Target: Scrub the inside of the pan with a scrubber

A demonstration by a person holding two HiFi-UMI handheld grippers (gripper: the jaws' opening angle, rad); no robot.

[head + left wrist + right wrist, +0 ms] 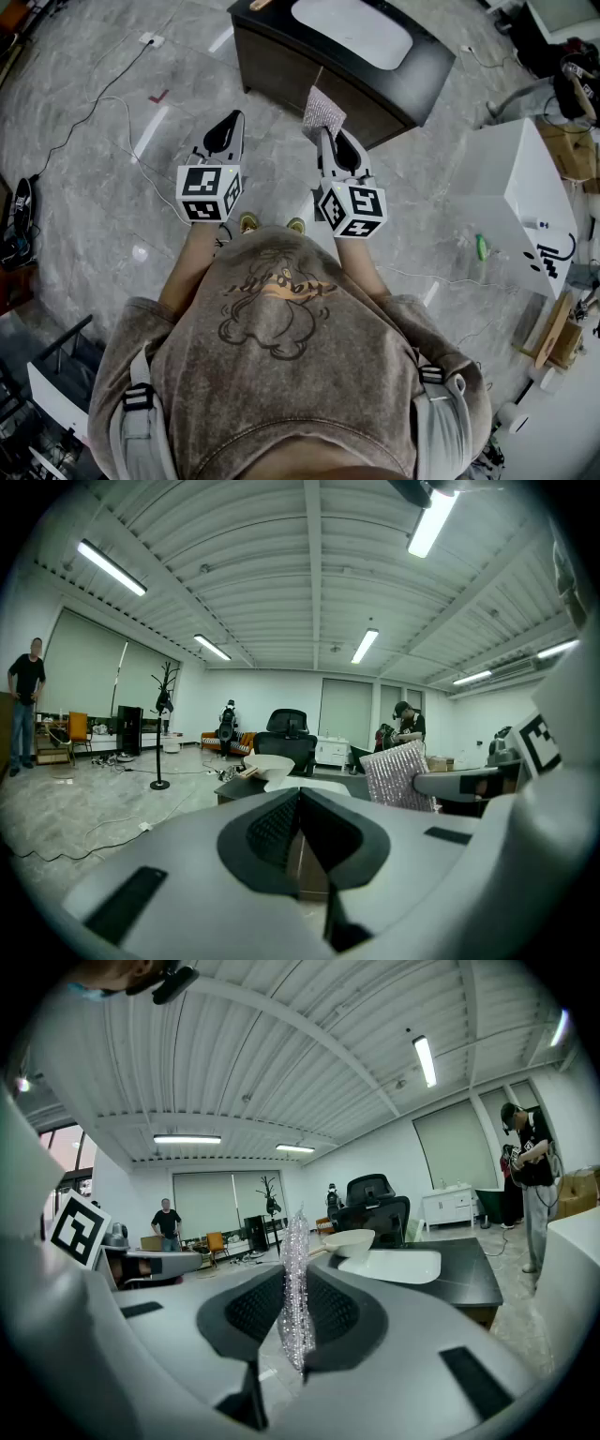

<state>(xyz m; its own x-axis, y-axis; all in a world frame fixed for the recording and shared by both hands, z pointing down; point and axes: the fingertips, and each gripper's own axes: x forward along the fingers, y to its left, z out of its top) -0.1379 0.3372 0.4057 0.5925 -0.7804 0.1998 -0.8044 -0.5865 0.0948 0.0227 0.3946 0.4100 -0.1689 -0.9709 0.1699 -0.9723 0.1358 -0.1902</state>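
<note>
left tool [300, 797]: jaws pressed together, empty | right tool [298, 1283]: pinching silver scrubber [295, 1241], held upright | pan [351, 1240]: ahead of both tools on dark table [469, 1279], well apart from scrubber

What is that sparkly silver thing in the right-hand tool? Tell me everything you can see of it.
The scrubber is a thin, flat sheet of glittery silver mesh, roughly rectangular, looking like metallic fabric. It stands on edge, one end pinched between the closed jaws of the right gripper, the rest sticking out past the tips. It is held in the air in front of the dark table, touching nothing but the jaws.
</note>
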